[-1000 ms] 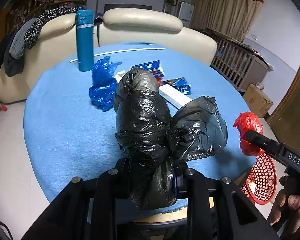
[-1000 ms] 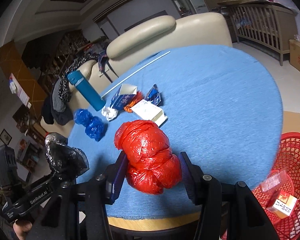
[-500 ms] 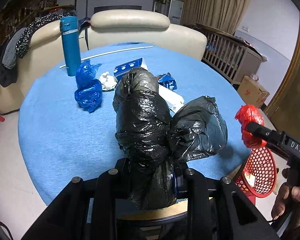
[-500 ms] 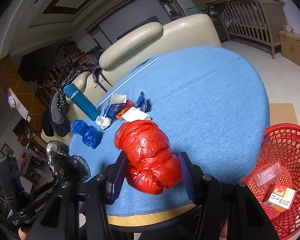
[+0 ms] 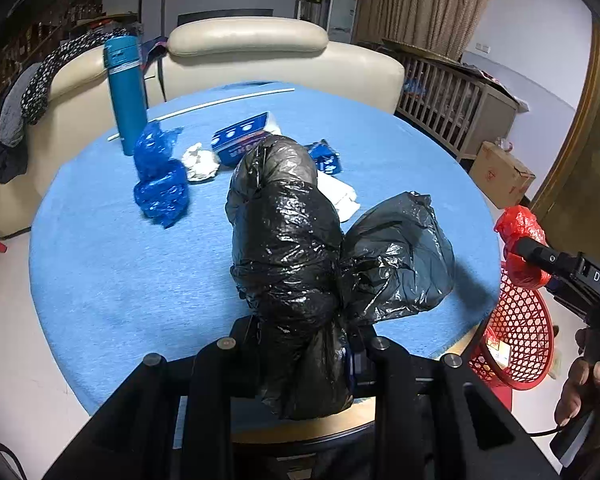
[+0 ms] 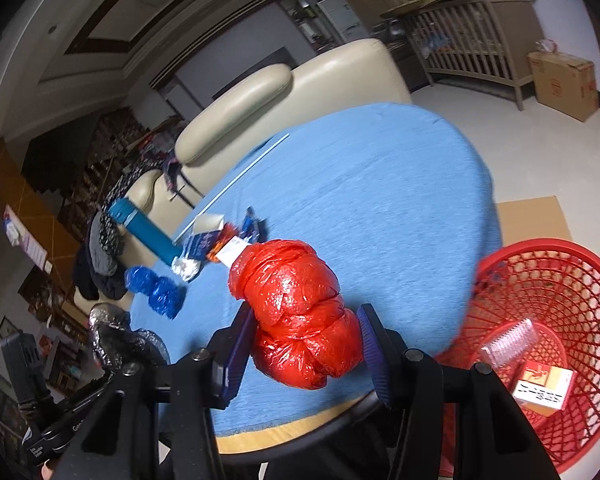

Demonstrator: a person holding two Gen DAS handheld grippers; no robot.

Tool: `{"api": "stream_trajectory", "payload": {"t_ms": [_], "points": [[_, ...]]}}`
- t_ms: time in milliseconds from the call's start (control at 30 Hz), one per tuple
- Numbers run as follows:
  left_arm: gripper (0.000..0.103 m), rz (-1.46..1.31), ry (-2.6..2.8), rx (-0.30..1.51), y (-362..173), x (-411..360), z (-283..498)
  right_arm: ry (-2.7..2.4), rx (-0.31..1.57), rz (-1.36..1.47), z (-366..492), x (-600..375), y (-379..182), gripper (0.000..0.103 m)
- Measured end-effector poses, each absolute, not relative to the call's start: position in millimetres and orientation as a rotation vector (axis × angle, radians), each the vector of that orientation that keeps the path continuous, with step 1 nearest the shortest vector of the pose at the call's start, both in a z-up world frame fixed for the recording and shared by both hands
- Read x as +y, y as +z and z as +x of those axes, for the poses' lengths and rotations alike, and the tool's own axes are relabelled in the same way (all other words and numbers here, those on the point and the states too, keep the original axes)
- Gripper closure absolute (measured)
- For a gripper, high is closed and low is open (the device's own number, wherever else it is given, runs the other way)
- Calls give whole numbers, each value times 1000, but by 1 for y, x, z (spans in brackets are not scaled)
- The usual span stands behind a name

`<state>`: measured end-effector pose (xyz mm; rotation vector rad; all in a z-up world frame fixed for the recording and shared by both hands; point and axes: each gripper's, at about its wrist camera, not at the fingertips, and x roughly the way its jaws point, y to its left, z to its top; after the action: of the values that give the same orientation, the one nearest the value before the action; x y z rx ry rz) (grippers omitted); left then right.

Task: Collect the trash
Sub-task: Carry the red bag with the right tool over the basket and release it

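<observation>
Left wrist view: round table [image 5: 100, 280] under a blue cloth fills the frame, cream sofa [image 5: 260, 52] behind it. Red basket [image 6: 559, 320] stands on the floor just off the table's near right edge, already holding a small carton and a clear plastic piece. Left gripper [image 5: 303, 356] is clamped tight on the neck of a black bag [image 5: 284, 240], which bulges up and forward above the cloth, a second lobe flopping to the right. Right gripper [image 6: 305, 352] holds a red bag [image 6: 296, 312] between its blue pads, jaws part-way apart with the bundle filling the gap; it sits above the table's near edge, close to the basket but not over it. Uncollected on the cloth: teal bottle [image 5: 126, 92], blue bag [image 5: 160, 184], blue box [image 5: 244, 142], crumpled white paper [image 5: 200, 164], small blue wrapper [image 5: 325, 156]. Risks, as I judge them: the red bag is slick, crinkled film, so an early release would drop it on the rim or the floor; the black bag's loose lobe could drag across the cloth or snag the basket's mesh.
</observation>
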<state>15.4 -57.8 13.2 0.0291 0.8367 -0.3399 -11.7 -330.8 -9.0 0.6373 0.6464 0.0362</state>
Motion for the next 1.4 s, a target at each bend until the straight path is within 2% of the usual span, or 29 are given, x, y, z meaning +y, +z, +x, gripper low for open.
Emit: {"api": "stream_trajectory", "payload": {"t_ms": [600,1100,1300,1400], "points": [[72,131,-418,830,17,-110,5,-227,611,743,-80,-433,-41,48],[72,215,-561,836,22,-180,-6,-328,655,800,-107,-470,-81,48],[72,248,-640,839,24,-216,-14,-369,680,805,-112,-483,-85,45],[72,275,-677,838,24,-233,-19,-388,687,825,-115,-489,-88,39]]}}
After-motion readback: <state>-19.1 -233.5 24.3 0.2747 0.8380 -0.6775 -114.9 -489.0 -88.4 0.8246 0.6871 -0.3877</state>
